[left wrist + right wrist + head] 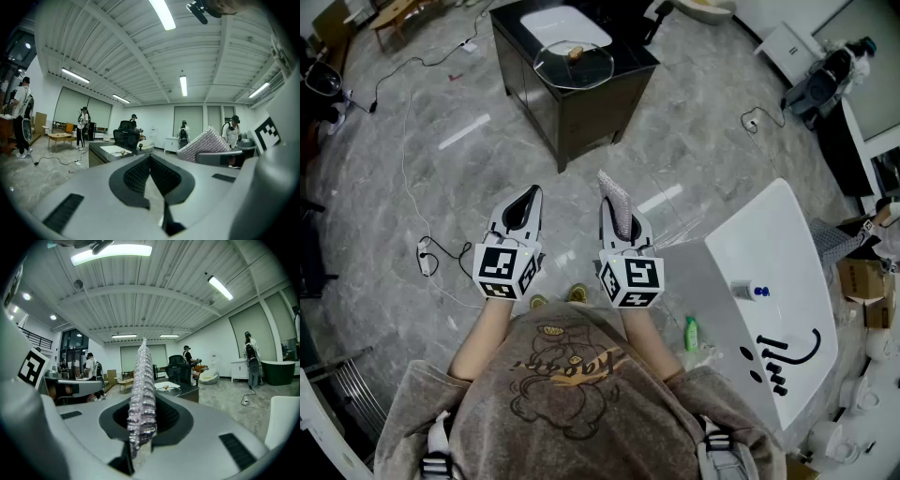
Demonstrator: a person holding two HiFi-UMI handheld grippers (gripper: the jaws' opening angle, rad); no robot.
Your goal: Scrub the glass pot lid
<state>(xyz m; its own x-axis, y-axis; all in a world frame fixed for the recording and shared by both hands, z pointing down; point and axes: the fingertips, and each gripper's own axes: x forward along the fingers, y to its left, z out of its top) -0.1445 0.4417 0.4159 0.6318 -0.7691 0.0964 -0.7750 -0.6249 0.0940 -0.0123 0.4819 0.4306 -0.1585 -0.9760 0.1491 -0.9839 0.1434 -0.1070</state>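
The glass pot lid (573, 64) with a small brown knob lies on a dark cabinet (581, 103) far ahead of me; it also shows small in the right gripper view as the lid (168, 388). My right gripper (619, 214) is shut on a silvery scrub pad (615, 199), which stands up between the jaws as a sparkly strip (142, 394). My left gripper (519, 212) is shut with nothing in it; its jaws meet in a closed line (150, 174). Both grippers are held level, well short of the cabinet, side by side. The scrub pad (202, 143) shows at the right of the left gripper view.
A white sink basin (559, 25) sits in the cabinet top behind the lid. A white countertop (778, 281) with a black tap (792, 352) stands at my right. Cables (427, 253) trail over the marble floor at left. Several people stand in the room's background.
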